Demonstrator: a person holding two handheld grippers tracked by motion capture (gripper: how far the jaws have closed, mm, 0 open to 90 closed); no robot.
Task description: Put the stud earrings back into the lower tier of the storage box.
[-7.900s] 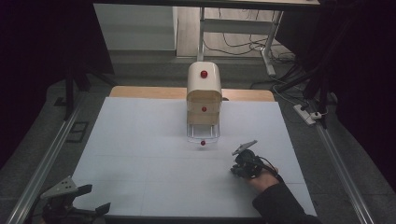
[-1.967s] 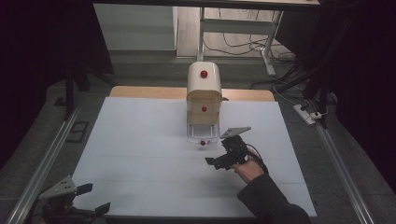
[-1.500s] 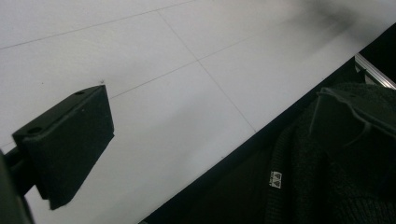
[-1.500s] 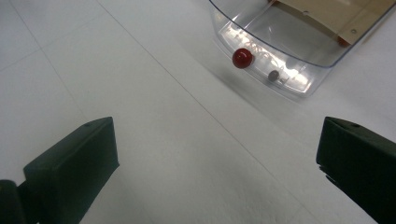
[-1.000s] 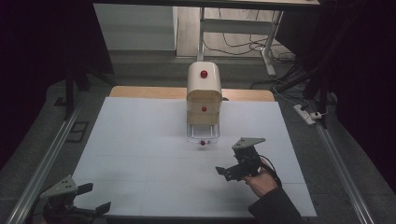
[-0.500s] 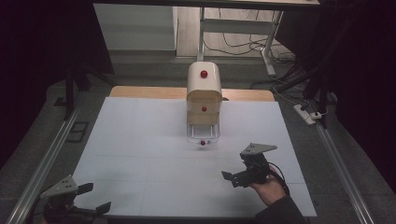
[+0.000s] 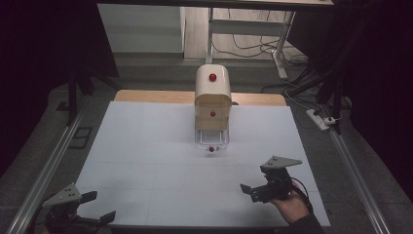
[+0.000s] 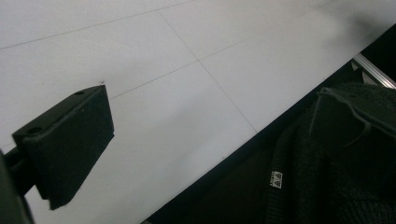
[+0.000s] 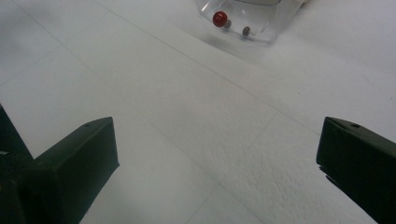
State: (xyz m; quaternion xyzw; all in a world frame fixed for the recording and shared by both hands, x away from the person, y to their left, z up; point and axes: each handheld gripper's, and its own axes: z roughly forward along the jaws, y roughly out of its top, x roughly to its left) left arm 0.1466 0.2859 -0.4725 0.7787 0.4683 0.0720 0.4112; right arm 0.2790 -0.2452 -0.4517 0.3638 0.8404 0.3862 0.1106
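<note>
Well off to the near left of the small drawer cabinet (image 7: 213, 105), the left gripper (image 7: 92, 211) is idling with jaws spread, nothing between them. In front of the cabinet, its clear bottom drawer (image 7: 211, 143) is standing pulled out, and the right gripper (image 7: 251, 187), jaws wide and empty, is drawing back to the near right, so the drawer-opening step looks done.

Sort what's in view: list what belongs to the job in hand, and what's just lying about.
Job in hand:
- drawer cabinet
- its clear bottom drawer, pulled out
- red knob on that drawer
- right gripper, open, empty

Lying about:
- power strip on the floor
- cables behind the table
- left gripper, idle at the table's near edge
</note>
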